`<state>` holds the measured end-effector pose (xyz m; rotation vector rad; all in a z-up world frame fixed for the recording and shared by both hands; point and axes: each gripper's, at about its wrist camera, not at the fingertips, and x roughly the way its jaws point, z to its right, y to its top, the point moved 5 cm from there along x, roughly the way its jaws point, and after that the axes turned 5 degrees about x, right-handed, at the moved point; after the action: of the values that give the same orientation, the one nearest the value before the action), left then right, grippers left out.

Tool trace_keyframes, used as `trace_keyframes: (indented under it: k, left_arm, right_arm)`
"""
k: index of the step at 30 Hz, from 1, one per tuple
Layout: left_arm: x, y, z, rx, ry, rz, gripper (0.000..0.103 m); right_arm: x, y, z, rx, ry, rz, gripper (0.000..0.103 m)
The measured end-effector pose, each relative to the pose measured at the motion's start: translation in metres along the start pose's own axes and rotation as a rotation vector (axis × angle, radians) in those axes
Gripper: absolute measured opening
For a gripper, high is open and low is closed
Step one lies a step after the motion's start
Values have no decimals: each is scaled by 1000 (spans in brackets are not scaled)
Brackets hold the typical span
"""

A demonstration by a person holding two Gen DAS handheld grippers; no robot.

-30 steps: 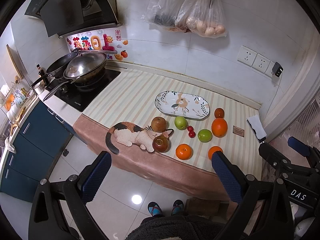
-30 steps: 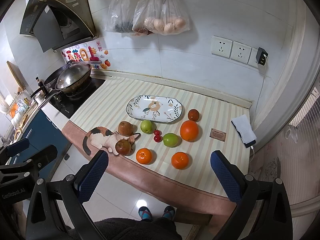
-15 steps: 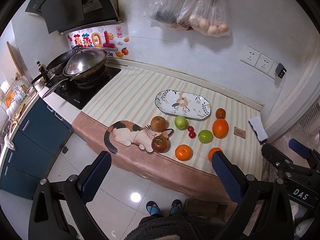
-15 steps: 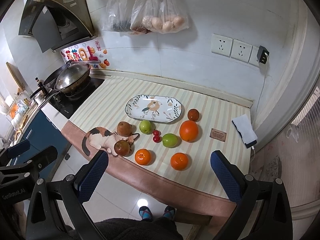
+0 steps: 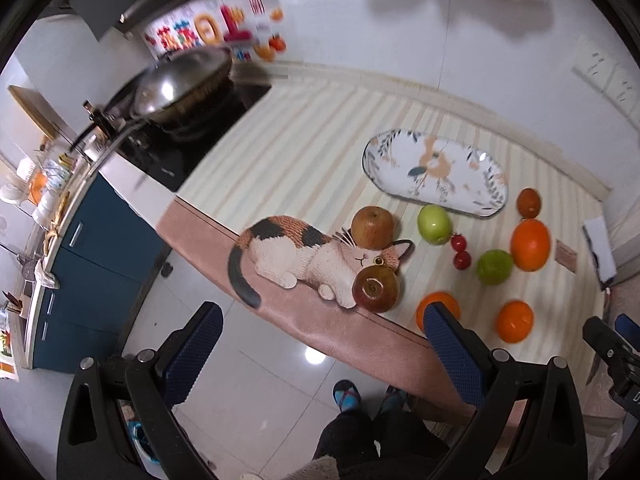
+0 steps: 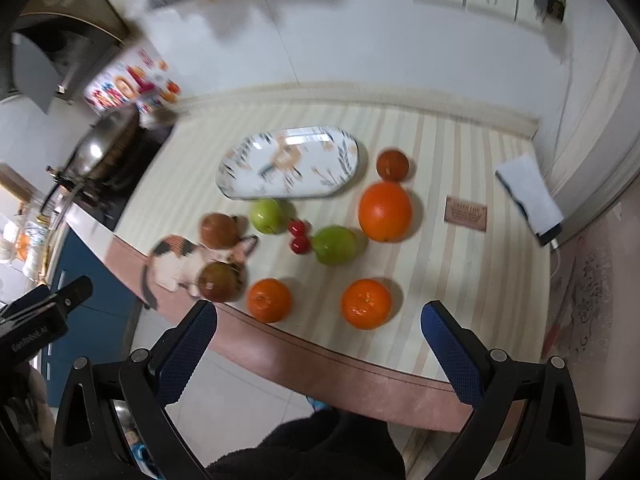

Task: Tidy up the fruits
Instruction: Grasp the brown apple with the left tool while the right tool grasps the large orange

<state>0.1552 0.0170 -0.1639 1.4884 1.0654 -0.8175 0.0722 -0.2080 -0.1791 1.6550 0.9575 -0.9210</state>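
With both pairs of blue-padded fingers spread wide and holding nothing, the left gripper (image 5: 318,322) and the right gripper (image 6: 318,322) hang over the floor just off the front edge of the bench (image 6: 460,280).

Nearest the right gripper, two small oranges (image 6: 366,303) sit side by side close to the bench edge. Behind them lie a green apple (image 6: 335,245), two touching cherry tomatoes (image 6: 299,236) and a second green apple (image 6: 267,216). The large orange (image 6: 385,211) rests to the right of these, with a small brownish-red fruit (image 6: 393,165) just behind it.

To the left, a reddish apple (image 5: 375,289) sits on the head of the cat figure printed on the bench cloth (image 5: 296,256), and a brown apple (image 5: 372,227) rests just behind that head.

The oval patterned plate (image 5: 434,172) lies behind the fruit, holding none of it.

Farther out, a small brown card (image 6: 466,214) and a white folded item (image 6: 528,192) lie at the right side of the bench. A wok (image 5: 182,84) stands on the hob at far left.
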Motion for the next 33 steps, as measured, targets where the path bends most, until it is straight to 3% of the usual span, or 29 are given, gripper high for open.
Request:
trace_keyframes:
  k: [6, 13, 19, 26, 29, 31, 33]
  left_arm:
    - [60, 33, 6, -17, -15, -113, 103]
    - [138, 68, 17, -11, -87, -252, 103]
    - [199, 80, 32, 43, -158, -357, 101]
    - [241, 80, 43, 94, -204, -428, 100]
    - [253, 76, 50, 108, -216, -436, 82]
    - [259, 72, 57, 116, -243, -438, 65]
    - [261, 70, 61, 137, -224, -415, 65]
  right_arm:
    - [68, 39, 30, 83, -28, -77, 103]
    - [145, 78, 68, 202, -81, -183, 103]
    - [206, 94, 76, 259, -134, -274, 103]
    - [244, 102, 73, 280, -191, -330, 103]
    - [257, 105, 72, 288, -202, -348, 103]
    - [265, 108, 73, 302, -207, -357, 102]
    - [270, 108, 73, 305, -215, -366, 99]
